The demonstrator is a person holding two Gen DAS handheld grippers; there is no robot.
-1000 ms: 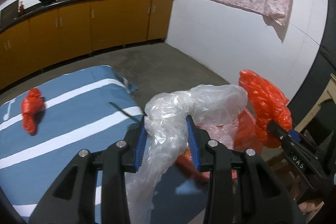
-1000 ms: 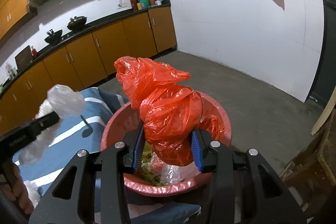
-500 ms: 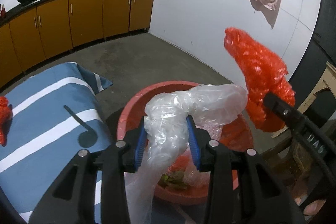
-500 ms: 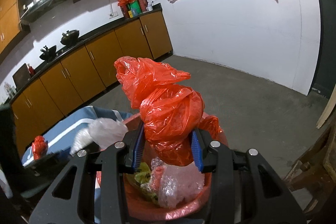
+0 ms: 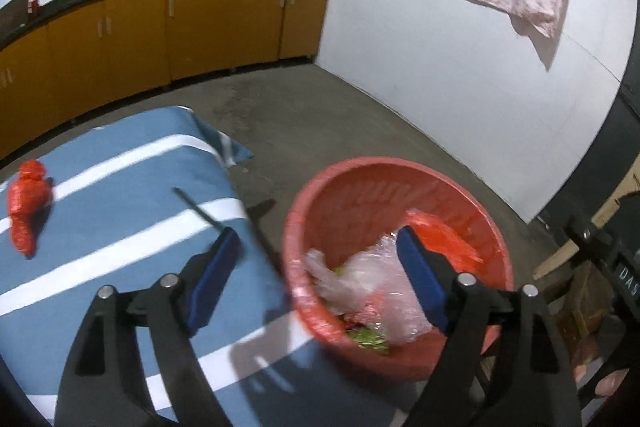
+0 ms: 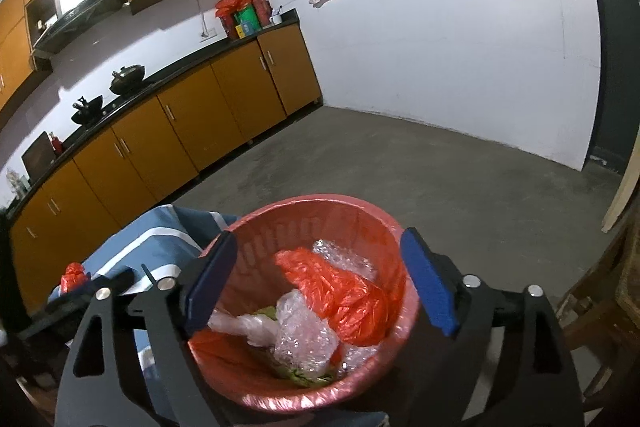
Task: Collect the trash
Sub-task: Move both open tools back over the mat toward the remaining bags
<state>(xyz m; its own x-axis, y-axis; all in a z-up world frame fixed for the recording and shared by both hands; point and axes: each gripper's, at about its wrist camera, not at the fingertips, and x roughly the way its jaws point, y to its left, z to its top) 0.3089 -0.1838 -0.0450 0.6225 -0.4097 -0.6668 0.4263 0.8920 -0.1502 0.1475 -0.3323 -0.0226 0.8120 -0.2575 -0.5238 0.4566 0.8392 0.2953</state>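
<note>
A: Left tongs (image 5: 318, 261), right tongs (image 6: 316, 269)?
B: Both wide, empty, above red bin (image 6: 362, 213)
A: Trash?
B: Red bag (image 6: 340, 297), clear bag (image 5: 340, 277) inside bin; another red bag (image 5: 28, 211) on striped worktop (image 5: 120, 227)

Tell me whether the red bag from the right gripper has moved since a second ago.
Yes. The red bag has dropped from the open right gripper into the red basket, beside clear plastic.

Right claw (image 6: 314, 281) gapes empty over red bin (image 6: 320, 205) holding orange bag (image 6: 340, 291).
</note>
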